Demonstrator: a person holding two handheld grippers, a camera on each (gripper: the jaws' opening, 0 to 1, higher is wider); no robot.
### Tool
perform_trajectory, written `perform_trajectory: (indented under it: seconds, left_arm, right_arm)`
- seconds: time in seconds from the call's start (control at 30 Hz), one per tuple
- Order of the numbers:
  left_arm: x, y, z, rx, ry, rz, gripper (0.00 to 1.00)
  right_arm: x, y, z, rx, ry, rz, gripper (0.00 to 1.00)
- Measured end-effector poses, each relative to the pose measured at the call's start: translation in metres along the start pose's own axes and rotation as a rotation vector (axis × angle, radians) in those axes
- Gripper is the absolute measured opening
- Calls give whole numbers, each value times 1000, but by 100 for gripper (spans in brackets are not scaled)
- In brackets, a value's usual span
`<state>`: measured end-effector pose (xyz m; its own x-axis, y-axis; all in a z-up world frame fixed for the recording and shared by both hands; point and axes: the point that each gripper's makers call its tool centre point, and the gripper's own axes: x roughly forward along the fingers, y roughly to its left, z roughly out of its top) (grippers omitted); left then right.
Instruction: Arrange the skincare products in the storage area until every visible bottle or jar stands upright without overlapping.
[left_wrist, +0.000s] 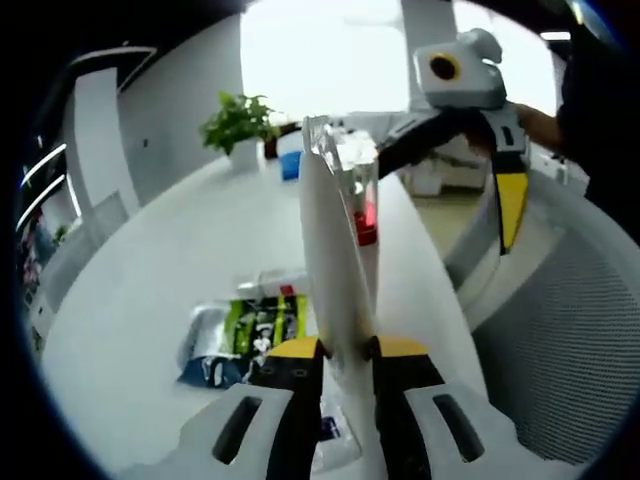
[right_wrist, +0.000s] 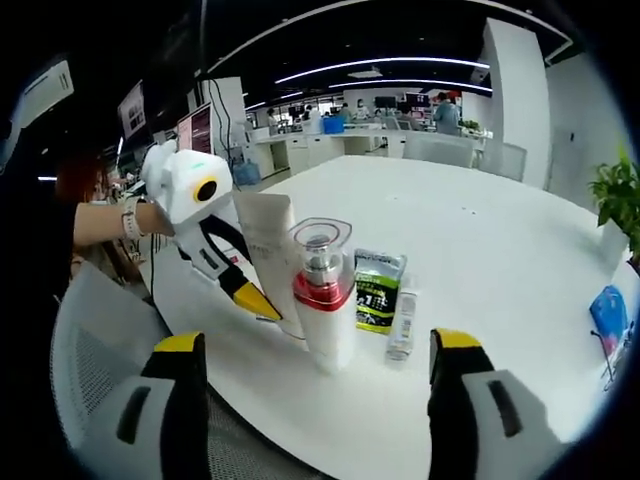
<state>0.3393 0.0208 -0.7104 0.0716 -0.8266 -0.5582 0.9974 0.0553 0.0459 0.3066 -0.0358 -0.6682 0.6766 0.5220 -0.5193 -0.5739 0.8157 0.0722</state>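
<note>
My left gripper (left_wrist: 340, 348) is shut on a white flat tube (left_wrist: 335, 260), held upright and seen edge-on. Just behind it stands a white pump bottle (left_wrist: 362, 190) with a red collar and a clear cap. In the right gripper view that bottle (right_wrist: 323, 300) stands upright on the white table (right_wrist: 480, 220), between my right gripper's (right_wrist: 318, 345) wide-open jaws. The left gripper (right_wrist: 262, 300) comes in from the left with the tube (right_wrist: 268, 235) right beside the bottle. The right gripper (left_wrist: 450, 190) hangs open beyond the table's edge.
Green sachets (right_wrist: 380, 290) and a small tube (right_wrist: 403, 325) lie flat beside the bottle; a blue packet (left_wrist: 205, 360) lies beside the sachets (left_wrist: 262, 325). A potted plant (left_wrist: 240, 125) and a blue item (right_wrist: 610, 315) sit at the far side. A mesh chair (left_wrist: 570, 340) borders the table edge.
</note>
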Motion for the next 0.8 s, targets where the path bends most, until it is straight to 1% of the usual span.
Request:
perform_trajectory:
  seconds: [0.43,0.57,0.67,0.8]
  left_arm:
    - [3,0,-1,-20,-12,-3,16]
    - [5,0,-3,-59,-5,5,17]
    - [4,0,-4,-51,0,14,17]
    - [-1,1,-5,-68,1,29,17]
  right_arm:
    - [0,0,0,-7,7,5,92]
    - [0,1,1,-15,5,8,93]
    - [1,2,1,-16,8,11,93]
    - [0,3,-1,-13,12,13,94]
